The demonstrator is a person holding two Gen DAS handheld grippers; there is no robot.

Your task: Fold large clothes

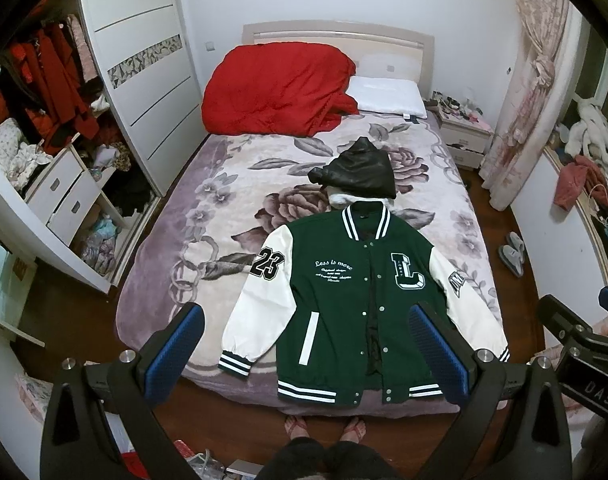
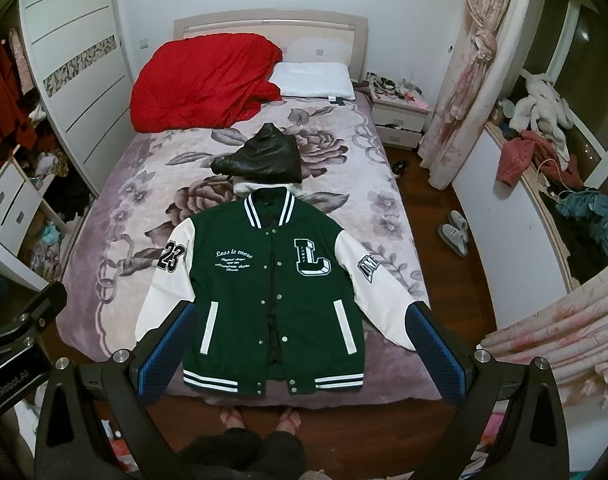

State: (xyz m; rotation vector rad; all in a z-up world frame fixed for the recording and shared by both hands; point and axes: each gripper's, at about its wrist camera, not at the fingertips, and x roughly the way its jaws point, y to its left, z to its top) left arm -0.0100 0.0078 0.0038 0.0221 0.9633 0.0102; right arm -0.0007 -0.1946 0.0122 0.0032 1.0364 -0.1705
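Note:
A green varsity jacket point(image 1: 344, 304) with white sleeves lies flat, front up, at the foot of the bed; it also shows in the right wrist view point(image 2: 271, 292). Its hem hangs near the bed's front edge. My left gripper point(image 1: 304, 344) is open and empty, held high above the jacket's hem. My right gripper point(image 2: 299, 340) is open and empty too, above the same hem. The right gripper's body shows at the left wrist view's right edge point(image 1: 576, 344). Neither gripper touches the cloth.
A folded black leather garment point(image 1: 356, 172) lies just beyond the jacket's collar. A red duvet point(image 1: 275, 88) and white pillow point(image 1: 388, 96) sit at the bed's head. An open wardrobe point(image 1: 63, 120) stands left. Slippers point(image 2: 454, 232) lie on the floor right. My feet point(image 1: 324, 428) stand at the bed's foot.

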